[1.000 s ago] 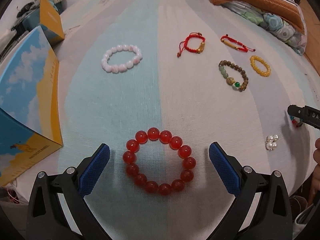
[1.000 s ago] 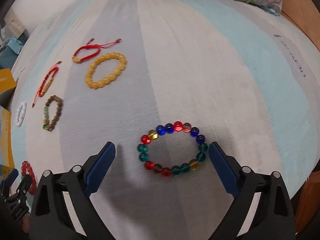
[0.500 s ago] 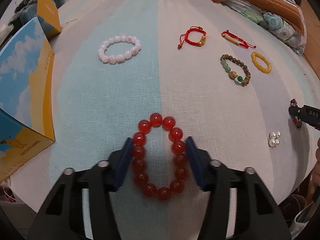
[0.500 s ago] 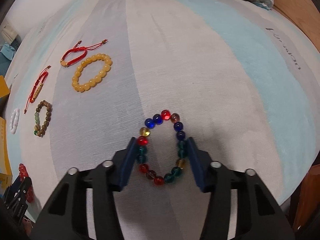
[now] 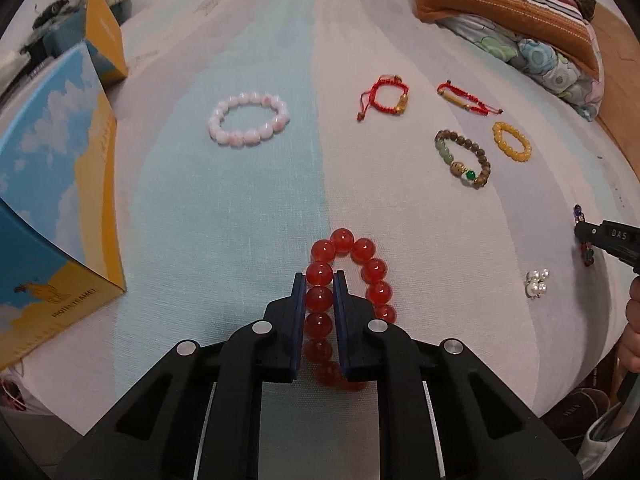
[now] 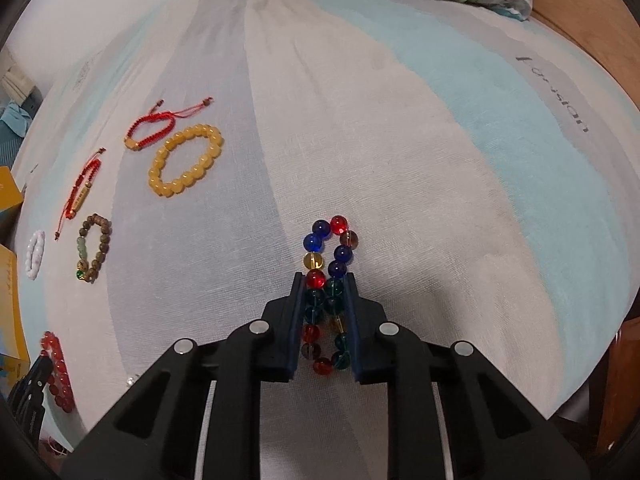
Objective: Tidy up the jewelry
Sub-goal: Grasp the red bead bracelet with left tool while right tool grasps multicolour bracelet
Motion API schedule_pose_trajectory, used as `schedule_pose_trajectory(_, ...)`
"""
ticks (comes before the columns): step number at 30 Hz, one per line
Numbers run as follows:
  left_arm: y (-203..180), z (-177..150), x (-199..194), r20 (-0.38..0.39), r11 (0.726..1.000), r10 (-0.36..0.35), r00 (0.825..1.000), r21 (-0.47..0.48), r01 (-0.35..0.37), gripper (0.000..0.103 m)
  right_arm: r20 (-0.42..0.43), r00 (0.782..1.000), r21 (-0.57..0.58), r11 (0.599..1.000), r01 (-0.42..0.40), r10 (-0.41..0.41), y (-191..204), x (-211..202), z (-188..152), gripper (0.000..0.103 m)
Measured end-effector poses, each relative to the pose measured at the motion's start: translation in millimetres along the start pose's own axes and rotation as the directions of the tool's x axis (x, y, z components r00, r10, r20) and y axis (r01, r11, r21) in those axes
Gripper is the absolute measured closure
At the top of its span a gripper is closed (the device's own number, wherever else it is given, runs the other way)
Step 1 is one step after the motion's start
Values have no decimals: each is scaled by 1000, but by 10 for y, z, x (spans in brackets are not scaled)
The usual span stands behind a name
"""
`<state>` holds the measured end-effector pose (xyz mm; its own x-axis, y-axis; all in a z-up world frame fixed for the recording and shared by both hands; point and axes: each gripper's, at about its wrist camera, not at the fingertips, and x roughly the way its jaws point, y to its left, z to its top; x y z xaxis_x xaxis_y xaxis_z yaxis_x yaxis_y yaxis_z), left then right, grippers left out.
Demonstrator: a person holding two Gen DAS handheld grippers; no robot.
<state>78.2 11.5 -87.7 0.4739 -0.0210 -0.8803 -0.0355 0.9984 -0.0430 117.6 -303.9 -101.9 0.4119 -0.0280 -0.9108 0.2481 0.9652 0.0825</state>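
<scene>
Striped bed sheet [image 5: 240,208], blue-and-yellow box [image 5: 52,184] at left, tiny print too small to read. Left gripper [image 5: 319,276] just squeezed shut on red bead bracelet [image 5: 362,250]. Right gripper [image 6: 325,278], marked "DAS", just pinched rainbow bead bracelet [image 6: 320,236].

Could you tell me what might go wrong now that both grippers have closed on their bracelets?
1. The left gripper, whose jaws have just been closing, pinches only one strand of the red bead bracelet; the round beads could slip out on lifting.
2. The right gripper, also just closing, squeezes both strands of the multicoloured bead bracelet; they may pop sideways.
3. The bedsheet could get pinched too.
</scene>
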Motion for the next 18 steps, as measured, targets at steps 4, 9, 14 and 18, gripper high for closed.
schedule_pose_trajectory(4,3,-9,13,0,1000,3,1000,3,-3,90,25,1000,-13,1000,-6,6,69,-55,-48,85)
schedule_pose_trajectory(9,12,-4,-39,11,1000,-6,1000,3,6,90,61,998,-26,1000,-14,15,75,-150,-53,94)
schedule_pose_trajectory(14,7,-6,-159,34,1000,-27,999,0,27,90,92,995,-46,999,-28,32,121,-229,-46,103)
schedule_pose_trajectory(18,-8,-2,-254,49,999,-41,998,1,41,90,82,996,-44,999,-31,35,114,-184,-17,103)
